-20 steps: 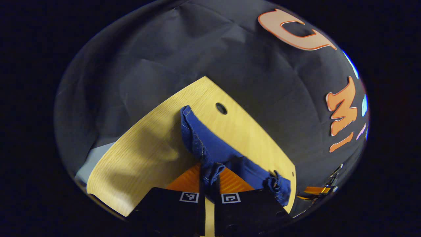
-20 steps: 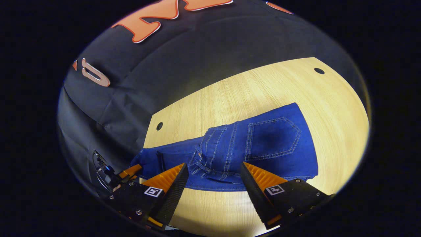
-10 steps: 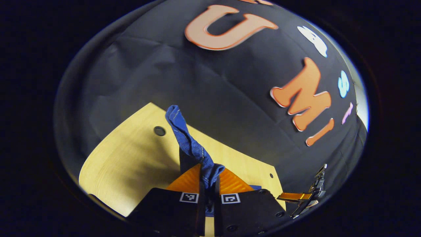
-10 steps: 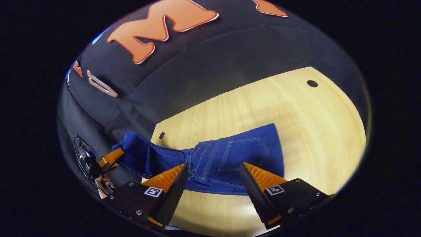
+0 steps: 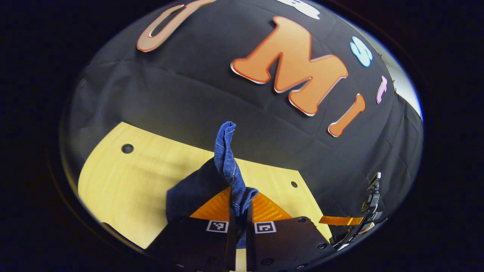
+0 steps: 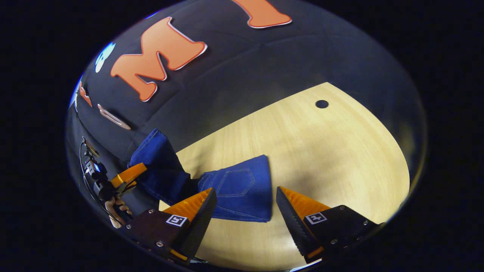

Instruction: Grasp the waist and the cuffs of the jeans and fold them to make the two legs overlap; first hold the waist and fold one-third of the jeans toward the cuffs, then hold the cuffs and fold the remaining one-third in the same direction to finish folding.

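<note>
Black cloth hangs behind as the booth's wall [image 6: 242,71], with creases in it. Below it sits a pale wooden surface [image 6: 332,158] with a few small round holes, one near its far corner.

Blue jeans [image 6: 242,190] are the next biggest thing. In the right gripper view, the part with a stitched back pocket lies flat on the surface, folded into a short block. From there the cloth rises up and off to the left, lifted into the air in front of the wall. A dark shadow falls on the wood beside the flat part.

In the left gripper view, a bunched end of the jeans [image 5: 227,158] stands up from the left claw [image 5: 241,211] like a thin twisted strip. More blue cloth hangs down on the left of it, over the surface [image 5: 124,185].

Left claw is clenched tight on that bunched cloth, with both fingers pressing it and almost no gap between them. In the right gripper view it shows far off at the left edge [image 6: 130,175], up in the air, gripping the lifted end, with a hand [image 6: 115,209] under it.

Right claw [image 6: 245,206] is released, its two fingers wide apart and grasping nothing. It hovers near the flat folded part, and the folded edge shows between its fingers.
</note>
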`<act>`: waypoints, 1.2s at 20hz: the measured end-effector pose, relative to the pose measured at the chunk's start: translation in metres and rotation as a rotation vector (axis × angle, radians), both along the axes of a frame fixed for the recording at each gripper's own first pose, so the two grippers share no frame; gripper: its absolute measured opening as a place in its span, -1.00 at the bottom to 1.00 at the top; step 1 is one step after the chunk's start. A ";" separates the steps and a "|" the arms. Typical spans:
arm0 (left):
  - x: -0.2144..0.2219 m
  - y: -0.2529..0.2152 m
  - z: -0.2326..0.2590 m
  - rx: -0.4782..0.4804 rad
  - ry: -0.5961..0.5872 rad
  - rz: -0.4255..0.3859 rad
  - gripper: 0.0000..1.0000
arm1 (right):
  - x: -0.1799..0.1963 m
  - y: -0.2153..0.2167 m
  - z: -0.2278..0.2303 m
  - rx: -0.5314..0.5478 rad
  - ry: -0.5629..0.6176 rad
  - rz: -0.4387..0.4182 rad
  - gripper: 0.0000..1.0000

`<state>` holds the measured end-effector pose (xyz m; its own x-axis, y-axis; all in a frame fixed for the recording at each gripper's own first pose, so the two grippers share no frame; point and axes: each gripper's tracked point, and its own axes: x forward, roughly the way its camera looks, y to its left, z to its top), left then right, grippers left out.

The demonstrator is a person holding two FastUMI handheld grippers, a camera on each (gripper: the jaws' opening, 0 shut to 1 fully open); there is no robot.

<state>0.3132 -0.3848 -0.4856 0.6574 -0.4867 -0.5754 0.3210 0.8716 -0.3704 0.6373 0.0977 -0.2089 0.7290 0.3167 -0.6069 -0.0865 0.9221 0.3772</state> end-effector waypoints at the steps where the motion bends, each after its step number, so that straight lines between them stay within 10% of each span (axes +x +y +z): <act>1: -0.003 -0.019 -0.013 0.023 0.006 -0.020 -0.79 | -0.004 -0.014 -0.001 -0.002 0.003 -0.013 0.95; 9: -0.058 -0.111 -0.111 0.403 -0.001 -0.207 -0.78 | -0.029 -0.079 -0.011 -0.033 0.014 -0.077 0.96; 20: -0.119 -0.133 -0.192 0.643 0.003 -0.376 -0.78 | -0.040 -0.106 -0.021 -0.029 0.039 -0.089 0.96; 22: -0.131 -0.146 -0.194 0.619 0.022 -0.389 -0.12 | -0.040 -0.105 -0.024 -0.034 0.041 -0.086 0.96; 24: -0.141 -0.148 -0.197 0.569 0.058 -0.395 0.02 | -0.038 -0.102 -0.023 -0.033 0.044 -0.081 0.96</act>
<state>0.1722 -0.5324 -0.6830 0.4537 -0.2958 -0.8406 0.6479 0.7572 0.0832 0.5990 -0.0044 -0.2318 0.7237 0.2370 -0.6481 0.0048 0.9374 0.3482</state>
